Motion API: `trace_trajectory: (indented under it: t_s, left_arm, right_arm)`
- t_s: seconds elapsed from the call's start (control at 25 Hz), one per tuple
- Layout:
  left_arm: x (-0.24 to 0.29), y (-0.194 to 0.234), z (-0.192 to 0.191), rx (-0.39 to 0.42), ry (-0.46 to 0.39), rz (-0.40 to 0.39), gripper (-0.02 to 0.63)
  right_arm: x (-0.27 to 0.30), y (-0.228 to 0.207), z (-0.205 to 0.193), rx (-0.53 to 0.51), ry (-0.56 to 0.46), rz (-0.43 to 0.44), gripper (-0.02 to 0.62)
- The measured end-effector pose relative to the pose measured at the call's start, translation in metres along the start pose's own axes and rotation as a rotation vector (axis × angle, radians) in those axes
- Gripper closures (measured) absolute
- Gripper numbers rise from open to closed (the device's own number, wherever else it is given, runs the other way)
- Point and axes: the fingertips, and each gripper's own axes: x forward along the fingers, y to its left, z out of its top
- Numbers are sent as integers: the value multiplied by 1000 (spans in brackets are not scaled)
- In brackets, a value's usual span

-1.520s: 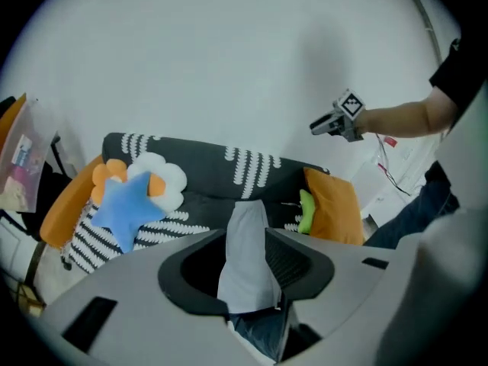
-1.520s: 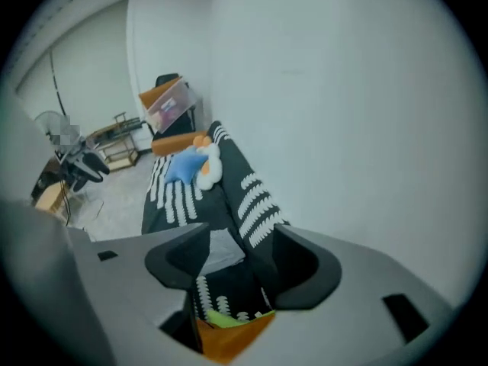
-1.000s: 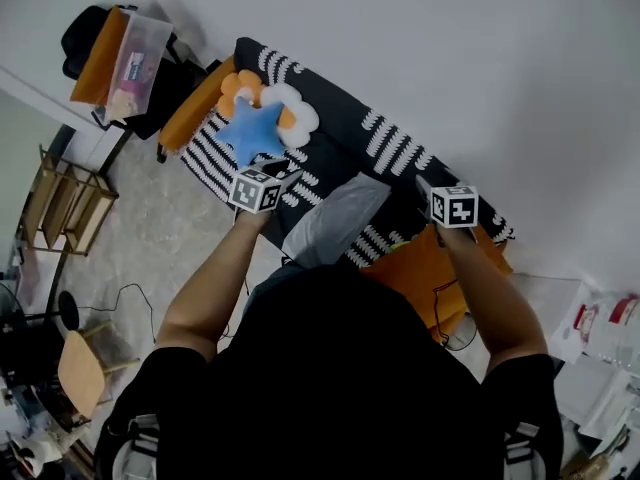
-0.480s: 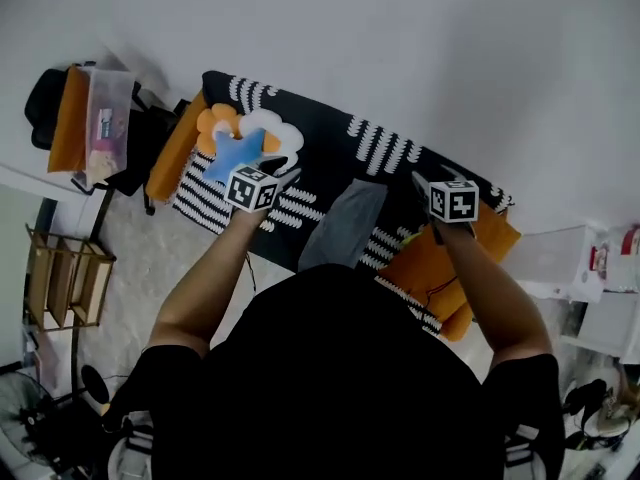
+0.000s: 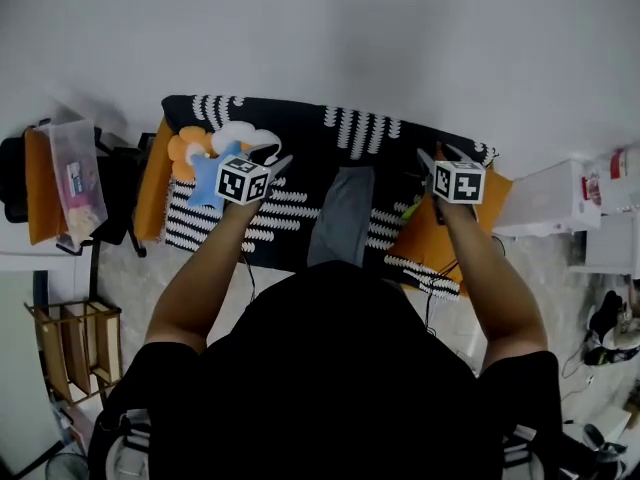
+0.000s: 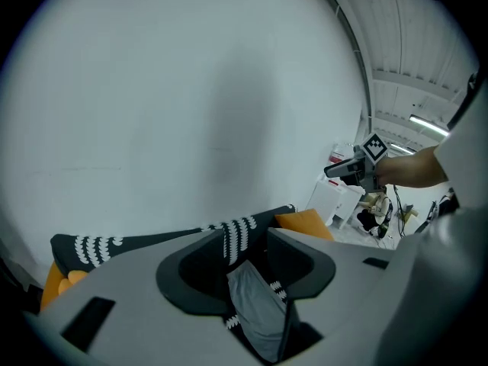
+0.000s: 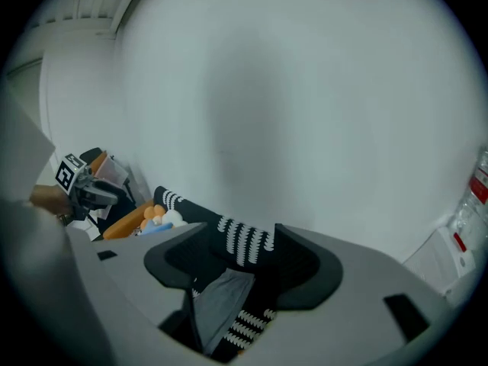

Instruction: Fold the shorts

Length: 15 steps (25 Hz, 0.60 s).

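In the head view, the grey shorts (image 5: 342, 213) lie flat in the middle of the black blanket (image 5: 300, 138) with white marks, their long side running from near to far. My left gripper (image 5: 278, 162) hangs to the left of them and my right gripper (image 5: 441, 156) to the right, both well apart from the cloth. A blue star pillow (image 5: 207, 173) lies at the left end and an orange cushion (image 5: 437, 240) at the right end.

In the left gripper view, the two jaws stand apart and nothing is between them. The shorts show only below, through the gap, on the blanket. The other gripper shows at the right, in front of the white wall (image 6: 191, 90).

In the right gripper view it is the same: the jaws are apart and empty, and the shorts lie below, a little left of the gap.

I judge that the folding is not yet begun and that the step in hand is the approach. To do it well, I would bring both grippers down to the same end of the shorts, one at each corner. I would pinch only the shorts fabric — the soft blanket under it could come up with the pinch. The jaws should close low on the edge, so that the fold comes straight.
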Motion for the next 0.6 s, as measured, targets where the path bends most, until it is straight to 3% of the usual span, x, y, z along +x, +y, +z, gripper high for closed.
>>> trace_trajectory:
  t_s: [0.24,0.6]
  left_arm:
    - [22,-11,15,26,-10,-69,413]
    - [69,-37,17,44,26,-102,410]
  right_arm:
    - [-17,-6,-3,30,-62,-52,322]
    - [-2,-25,-47,95,-32,-48,330]
